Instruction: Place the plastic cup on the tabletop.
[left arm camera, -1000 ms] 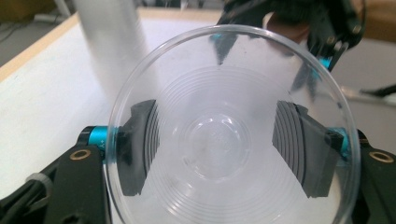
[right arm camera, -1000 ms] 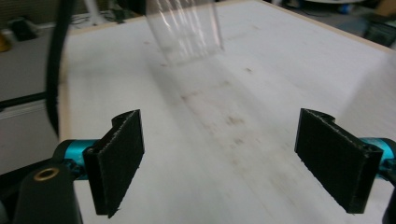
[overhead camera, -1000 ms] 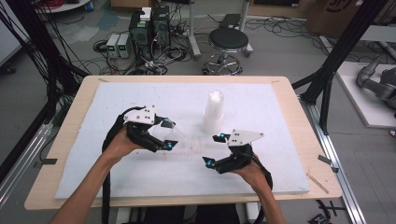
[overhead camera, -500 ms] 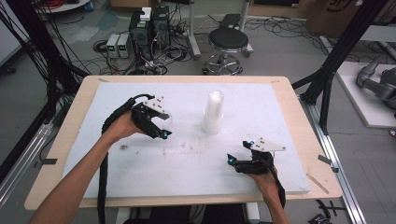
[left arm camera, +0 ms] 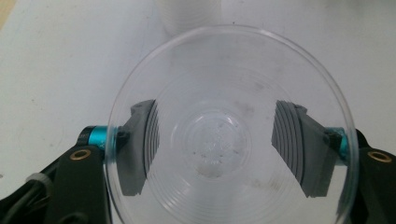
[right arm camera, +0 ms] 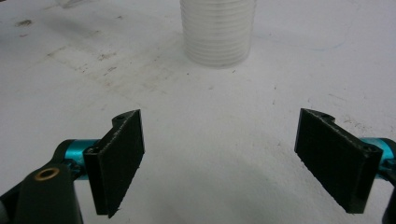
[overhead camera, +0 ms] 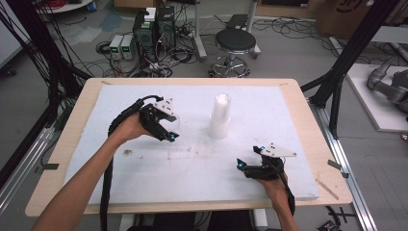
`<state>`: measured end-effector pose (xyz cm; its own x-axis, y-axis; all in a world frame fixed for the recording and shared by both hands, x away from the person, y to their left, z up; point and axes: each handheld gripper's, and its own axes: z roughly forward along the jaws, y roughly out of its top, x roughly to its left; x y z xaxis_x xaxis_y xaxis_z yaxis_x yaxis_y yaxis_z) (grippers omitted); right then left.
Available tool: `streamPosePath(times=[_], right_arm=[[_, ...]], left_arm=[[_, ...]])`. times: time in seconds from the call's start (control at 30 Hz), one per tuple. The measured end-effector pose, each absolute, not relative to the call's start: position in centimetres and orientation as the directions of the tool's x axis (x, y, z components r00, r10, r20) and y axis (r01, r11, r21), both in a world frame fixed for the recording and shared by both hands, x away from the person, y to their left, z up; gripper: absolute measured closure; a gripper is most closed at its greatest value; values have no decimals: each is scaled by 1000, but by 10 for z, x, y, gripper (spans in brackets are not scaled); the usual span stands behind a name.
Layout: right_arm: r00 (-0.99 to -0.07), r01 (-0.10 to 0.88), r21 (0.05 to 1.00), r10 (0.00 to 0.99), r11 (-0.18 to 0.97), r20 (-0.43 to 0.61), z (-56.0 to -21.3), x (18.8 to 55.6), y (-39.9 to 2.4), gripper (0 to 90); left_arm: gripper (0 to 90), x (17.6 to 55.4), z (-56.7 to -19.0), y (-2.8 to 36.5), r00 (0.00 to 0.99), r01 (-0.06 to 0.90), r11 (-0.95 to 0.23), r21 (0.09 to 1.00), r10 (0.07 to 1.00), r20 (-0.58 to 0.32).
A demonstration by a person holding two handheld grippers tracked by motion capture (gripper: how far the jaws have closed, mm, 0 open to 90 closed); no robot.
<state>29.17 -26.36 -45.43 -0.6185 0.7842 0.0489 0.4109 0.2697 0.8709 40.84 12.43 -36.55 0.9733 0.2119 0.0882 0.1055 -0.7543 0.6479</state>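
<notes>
The left gripper (overhead camera: pixel 166 126) pinches 1 clear plastic cup (left arm camera: pixel 229 126) between its 2 jaws. In the left gripper view the cup's open mouth faces the camera, and the ribbed grey pads (left arm camera: pixel 142 147) press on the cup's outer wall from both sides, seen through the plastic. Faint rings and a few specks show on the cup's bottom. In the high view the cup (overhead camera: pixel 174 124) is a pale glint at this gripper's tips, above the white board (overhead camera: pixel 144 183).

Beyond the held cup, further from the left gripper and toward the middle of the board, stands a stack of clear cups (overhead camera: pixel 220 116), upright. Its base shows at the top edge of the left gripper view (left arm camera: pixel 189 14), just past the held cup's rim.

The right gripper (overhead camera: pixel 245 161) rests low near the board's near edge, well apart from the left gripper. Its 2 jaws are spread wide with nothing between them; in the right gripper view the black pads (right arm camera: pixel 119 161) flank bare, lightly smudged board. The stack (right arm camera: pixel 217 32) stands straight ahead of this gripper, apart from its tips.
</notes>
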Motion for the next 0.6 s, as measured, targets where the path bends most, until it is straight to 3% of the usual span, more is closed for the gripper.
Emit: streamPosePath(times=[0.6], right_arm=[[-619,417,868,783,269,55,-454,292,-264,161]], left_arm=[[320,419,-372,127,963,131,-763,632,249,101]])
